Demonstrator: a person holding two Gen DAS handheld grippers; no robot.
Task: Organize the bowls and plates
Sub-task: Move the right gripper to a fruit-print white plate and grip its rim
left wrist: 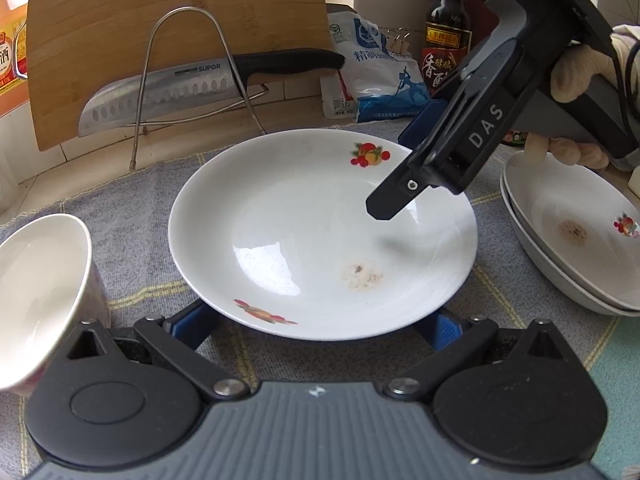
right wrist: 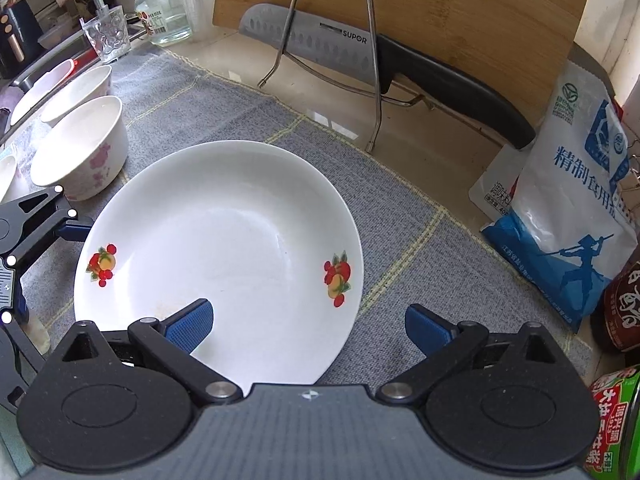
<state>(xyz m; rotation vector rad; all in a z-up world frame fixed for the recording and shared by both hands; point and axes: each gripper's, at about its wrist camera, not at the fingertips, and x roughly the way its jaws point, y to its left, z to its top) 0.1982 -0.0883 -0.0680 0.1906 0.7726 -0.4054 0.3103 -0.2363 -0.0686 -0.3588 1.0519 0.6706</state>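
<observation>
Ahead of the left gripper (left wrist: pixel 320 324), jaws spread wide and empty, a fruit-print plate (left wrist: pixel 304 216) lies on the grey mat (left wrist: pixel 132 208), likely awaiting stacking | From the right gripper (right wrist: pixel 308 326), equally open, one pad (right wrist: pixel 192 322) overhangs the plate's near rim, bowls (right wrist: pixel 80 148) beyond.

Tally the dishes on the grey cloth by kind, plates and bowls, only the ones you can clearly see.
White plates: 3 (centre plate, two in the stack)
White bowls: 2 (pink-flowered bowl, plain bowl behind it)
Total: 5; cropped white pieces at the right wrist view's left edge are not counted.
</observation>
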